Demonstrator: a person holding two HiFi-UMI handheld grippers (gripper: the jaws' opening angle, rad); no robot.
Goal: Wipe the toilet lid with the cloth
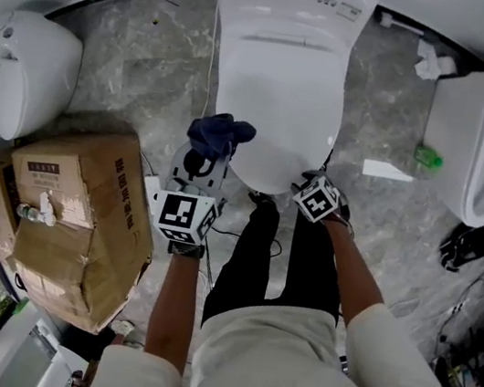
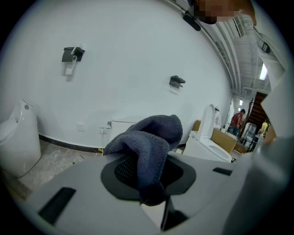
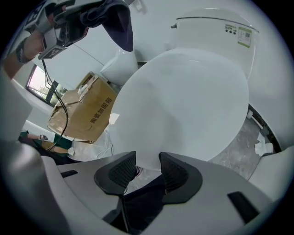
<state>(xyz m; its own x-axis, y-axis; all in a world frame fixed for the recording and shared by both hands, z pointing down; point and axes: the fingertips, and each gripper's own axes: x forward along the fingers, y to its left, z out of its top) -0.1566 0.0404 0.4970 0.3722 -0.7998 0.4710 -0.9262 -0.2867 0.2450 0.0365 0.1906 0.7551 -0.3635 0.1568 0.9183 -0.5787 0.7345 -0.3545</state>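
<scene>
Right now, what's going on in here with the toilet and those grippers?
A person stands facing a toilet whose lid is down, with a gripper in each hand. The left gripper is clamped on a dark blue cloth, held up by the lid's front left edge and apparently not on it yet. The right gripper is empty, its fingers apart just off the lid's front edge. Wiping doesn't look started.
</scene>
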